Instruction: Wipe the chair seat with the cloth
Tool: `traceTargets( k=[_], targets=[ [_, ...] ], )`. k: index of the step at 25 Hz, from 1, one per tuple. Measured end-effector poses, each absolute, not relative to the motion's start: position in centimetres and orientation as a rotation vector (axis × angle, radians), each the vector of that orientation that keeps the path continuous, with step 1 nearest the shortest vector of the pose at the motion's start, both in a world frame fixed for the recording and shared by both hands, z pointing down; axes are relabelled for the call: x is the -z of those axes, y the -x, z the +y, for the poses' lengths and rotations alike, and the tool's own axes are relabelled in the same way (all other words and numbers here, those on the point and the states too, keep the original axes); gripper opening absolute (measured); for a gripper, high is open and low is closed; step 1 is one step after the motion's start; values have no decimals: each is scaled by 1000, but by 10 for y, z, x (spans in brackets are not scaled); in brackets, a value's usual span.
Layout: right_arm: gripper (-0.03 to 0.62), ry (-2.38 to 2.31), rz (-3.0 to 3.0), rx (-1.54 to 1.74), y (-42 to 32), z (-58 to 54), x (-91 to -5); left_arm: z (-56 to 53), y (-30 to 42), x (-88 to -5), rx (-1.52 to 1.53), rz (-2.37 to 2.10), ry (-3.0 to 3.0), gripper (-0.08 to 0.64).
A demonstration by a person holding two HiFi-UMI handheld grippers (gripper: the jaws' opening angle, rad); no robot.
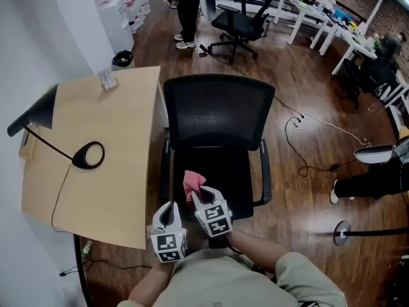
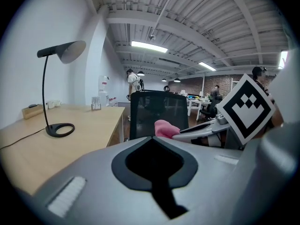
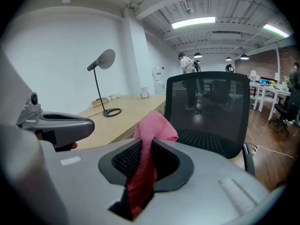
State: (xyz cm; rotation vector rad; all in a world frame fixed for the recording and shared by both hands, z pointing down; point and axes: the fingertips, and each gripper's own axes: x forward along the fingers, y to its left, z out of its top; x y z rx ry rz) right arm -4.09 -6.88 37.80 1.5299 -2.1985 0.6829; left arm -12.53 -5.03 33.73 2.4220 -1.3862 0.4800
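A black office chair stands in front of me, its mesh back (image 1: 217, 110) above the dark seat (image 1: 230, 171). A pink cloth (image 1: 193, 185) hangs over the seat's front left part, pinched in my right gripper (image 1: 199, 196). In the right gripper view the cloth (image 3: 154, 125) runs down between the jaws of the right gripper (image 3: 149, 142), with the chair back (image 3: 211, 102) beyond. My left gripper (image 1: 170, 208) sits just left of the right one, by the seat's front left corner. In its own view the left gripper (image 2: 152, 138) has its jaws together with nothing between them.
A light wooden desk (image 1: 108, 139) with a black lamp (image 1: 86, 155) adjoins the chair's left side. Cables (image 1: 307, 146) trail over the wood floor at the right. Farther back are another office chair (image 1: 239, 21), a standing person (image 1: 187, 11) and white tables (image 1: 319, 18).
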Motion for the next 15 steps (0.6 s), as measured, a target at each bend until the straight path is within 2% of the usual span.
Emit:
traceTargets(
  k=[8,15],
  targets=[
    [69,-1467,-2204,-749,-1,-105,-423,-72,93,-365,-535,-1483,-2318,5],
    [68,-1418,-2166,-757,3,-150,-484,-109,84,-429,-559,-1444,-2267,5]
  ],
)
